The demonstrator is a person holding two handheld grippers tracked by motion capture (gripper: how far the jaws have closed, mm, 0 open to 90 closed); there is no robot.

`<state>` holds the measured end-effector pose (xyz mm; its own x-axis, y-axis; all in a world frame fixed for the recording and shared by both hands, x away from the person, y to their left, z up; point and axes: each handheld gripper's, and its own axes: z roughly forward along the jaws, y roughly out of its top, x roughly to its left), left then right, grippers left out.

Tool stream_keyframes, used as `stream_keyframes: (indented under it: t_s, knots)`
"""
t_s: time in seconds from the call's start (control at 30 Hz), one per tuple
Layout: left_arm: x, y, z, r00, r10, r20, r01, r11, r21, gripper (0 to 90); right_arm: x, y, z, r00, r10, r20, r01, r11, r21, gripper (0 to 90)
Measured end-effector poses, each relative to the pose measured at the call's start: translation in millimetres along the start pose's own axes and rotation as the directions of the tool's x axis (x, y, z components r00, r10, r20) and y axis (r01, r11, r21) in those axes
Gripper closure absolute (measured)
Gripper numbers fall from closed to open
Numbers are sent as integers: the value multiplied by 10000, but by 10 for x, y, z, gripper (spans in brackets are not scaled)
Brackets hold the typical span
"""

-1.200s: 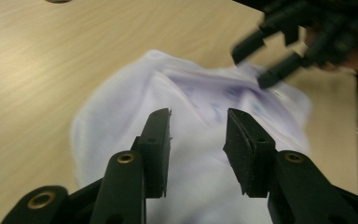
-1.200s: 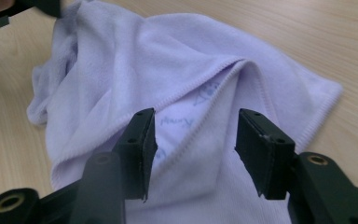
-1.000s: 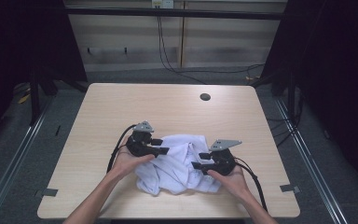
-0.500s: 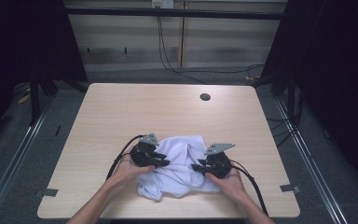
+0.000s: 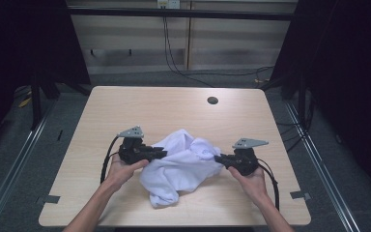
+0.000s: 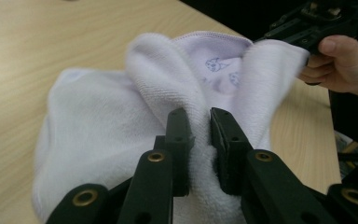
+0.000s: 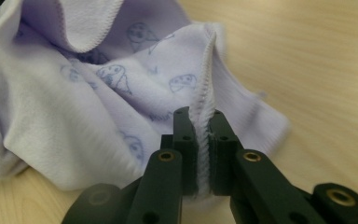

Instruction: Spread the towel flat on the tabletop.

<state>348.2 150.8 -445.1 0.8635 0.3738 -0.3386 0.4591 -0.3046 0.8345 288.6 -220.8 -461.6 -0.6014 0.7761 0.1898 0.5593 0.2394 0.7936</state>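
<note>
A white towel (image 5: 181, 162) with a faint blue print lies crumpled on the near half of the wooden table (image 5: 174, 108), pulled out sideways between two hands. My left gripper (image 5: 163, 153) grips the towel's left side; its jaws have just been closing and now pinch a thick fold of the towel (image 6: 121, 121) between the pads. My right gripper (image 5: 217, 159) grips the right side; its jaws have also just been closing and clamp the stitched hem of the towel (image 7: 74, 93). The right gripper (image 6: 307, 28) and the hand holding it sit at the far right of the left gripper view.
A round dark cable hole (image 5: 212, 100) sits near the table's far edge. Black cables trail from both grippers over the front of the table. Dark frame posts and floor rails flank the table on both sides.
Both grippers closed on the towel and moved apart, left going left and right going right. The towel has been stretched sideways and lifted a little in the middle.
</note>
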Motion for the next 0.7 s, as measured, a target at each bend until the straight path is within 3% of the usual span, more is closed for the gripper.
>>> stream_keyframes:
  t_s: [0.3, 0.43, 0.6, 0.7]
  knots:
    - [-151, 154, -210, 9998, 214, -40, -217, 9928, -1179, 780, -57, 204, -263, 9993, 114, 359, -85, 9968, -793, 850]
    - [-219, 224, -261, 9989, 416, -220, -442, 9899, -1350, 779, -41, 308, -376, 9992, 99, 391, -50, 9923, -1239, 850]
    - [-256, 472, -373, 9942, 590, -898, -752, 9790, -1895, 773, -34, 673, -554, 9995, 101, 303, -25, 9711, -2388, 851]
    - [-262, 720, -487, 9876, 655, -1429, -981, 9673, -2340, 773, -26, 958, -631, 9993, 24, 385, 88, 9573, -2891, 851]
